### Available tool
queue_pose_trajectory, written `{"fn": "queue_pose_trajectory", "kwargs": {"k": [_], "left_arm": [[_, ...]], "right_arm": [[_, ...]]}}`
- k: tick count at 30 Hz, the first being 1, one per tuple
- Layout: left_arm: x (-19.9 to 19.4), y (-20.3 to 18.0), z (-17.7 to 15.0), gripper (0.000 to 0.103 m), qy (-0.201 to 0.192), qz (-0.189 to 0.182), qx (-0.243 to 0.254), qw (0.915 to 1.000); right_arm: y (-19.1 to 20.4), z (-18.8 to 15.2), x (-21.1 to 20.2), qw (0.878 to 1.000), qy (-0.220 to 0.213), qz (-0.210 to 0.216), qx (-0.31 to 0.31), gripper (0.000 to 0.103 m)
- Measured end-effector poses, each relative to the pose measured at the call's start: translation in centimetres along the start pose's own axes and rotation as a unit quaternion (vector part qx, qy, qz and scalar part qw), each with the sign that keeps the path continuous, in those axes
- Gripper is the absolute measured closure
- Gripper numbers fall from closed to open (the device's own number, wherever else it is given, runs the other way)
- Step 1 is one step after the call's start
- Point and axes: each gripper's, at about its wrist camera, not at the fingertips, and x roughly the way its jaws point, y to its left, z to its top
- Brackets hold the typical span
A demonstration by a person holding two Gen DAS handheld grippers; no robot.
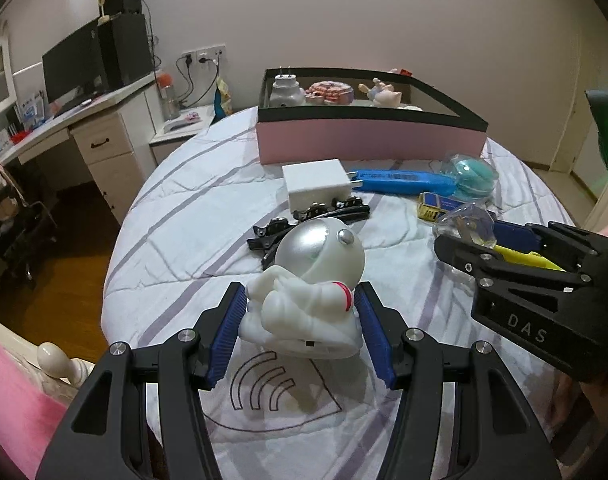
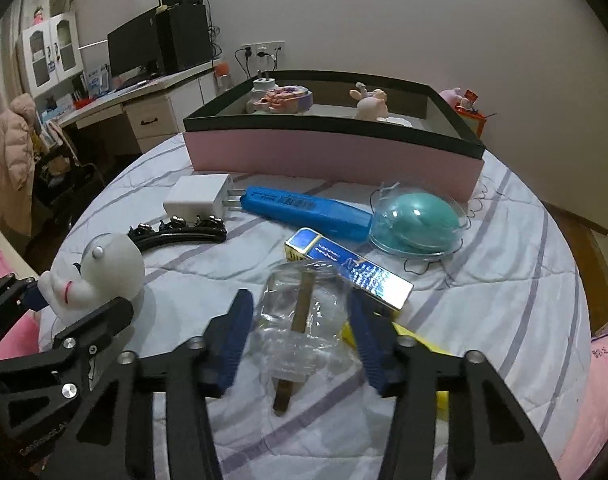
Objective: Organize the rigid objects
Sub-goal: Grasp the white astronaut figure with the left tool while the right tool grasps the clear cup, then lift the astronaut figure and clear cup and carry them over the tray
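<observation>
left gripper [image 1: 302, 320] clamped on astronaut figure [image 1: 307, 284] at its body: rigid, light, top-heavy. right gripper [image 2: 300, 324] pads flank clear jar [image 2: 300, 312]; contact unclear. slippery, fragile, grip mid-wall.

Crowded near half of the bed, one open lane on the left

Between my left gripper [image 1: 302, 320] and the pink box [image 1: 367, 140] at the far edge of the bed [image 1: 176, 216] lie the black hair clip [image 1: 304, 220] and white charger [image 1: 315, 184]; bare quilt runs clear along the left edge. Ahead of my right gripper [image 2: 300, 320] the blue-and-gold box [image 2: 343, 268], blue case [image 2: 304, 208] and teal macaron in its clear shell [image 2: 417, 220] block the straight way; the quilt at the right edge is open. My two grippers sit close side by side, little room between.
</observation>
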Motion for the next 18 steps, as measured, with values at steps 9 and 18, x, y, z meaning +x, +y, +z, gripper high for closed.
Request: {"fn": "queue_pose_trajectory", "kwargs": {"k": [9,18], "left_arm": [[1.1,0.0,0.1,0.046,0.003,-0.003,-0.004,1.0],[-0.1,-0.6,1.2,0.046,-0.019,-0.006,-0.009,0.9998]], "right_arm": [[0.7,0.3,1.7,0.999,0.033,-0.004,-0.027,0.052],[0.0,0.3,-0.4,1.0,-0.012,0.026,-0.01,0.053]]}}
